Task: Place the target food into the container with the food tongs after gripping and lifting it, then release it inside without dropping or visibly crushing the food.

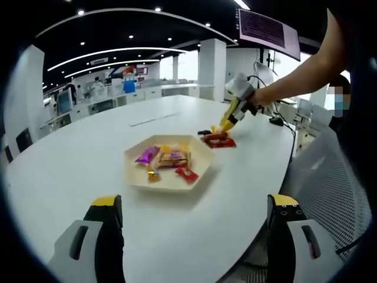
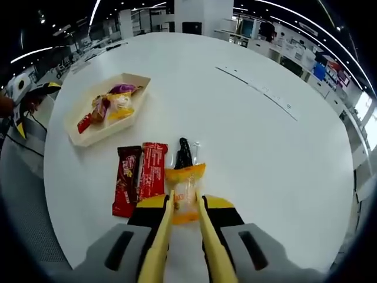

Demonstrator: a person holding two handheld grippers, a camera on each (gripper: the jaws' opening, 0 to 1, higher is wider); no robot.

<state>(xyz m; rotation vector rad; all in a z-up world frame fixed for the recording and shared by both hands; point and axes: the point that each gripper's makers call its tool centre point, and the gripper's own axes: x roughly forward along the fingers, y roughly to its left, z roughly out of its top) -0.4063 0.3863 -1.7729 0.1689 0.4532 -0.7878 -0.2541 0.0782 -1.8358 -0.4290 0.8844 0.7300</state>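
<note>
Left gripper view: the left gripper (image 1: pixel 194 227) hung wide open above bare white table (image 1: pixel 70 171) near its edge; the tray (image 1: pixel 171 164) held wrapped snacks (image 1: pixel 168 158). Right gripper view: the right gripper (image 2: pixel 184 213) gripped yellow tongs (image 2: pixel 159 247) pinching an orange packet (image 2: pixel 185 191) beside red bars (image 2: pixel 141 174), well apart from the tray.

No text can be read anywhere. The hanging monitor (image 1: pixel 261 28) at the upper right of the left gripper view carries lines too small to make out, and the snack wrappers' (image 2: pixel 143 175) printing is blurred.
</note>
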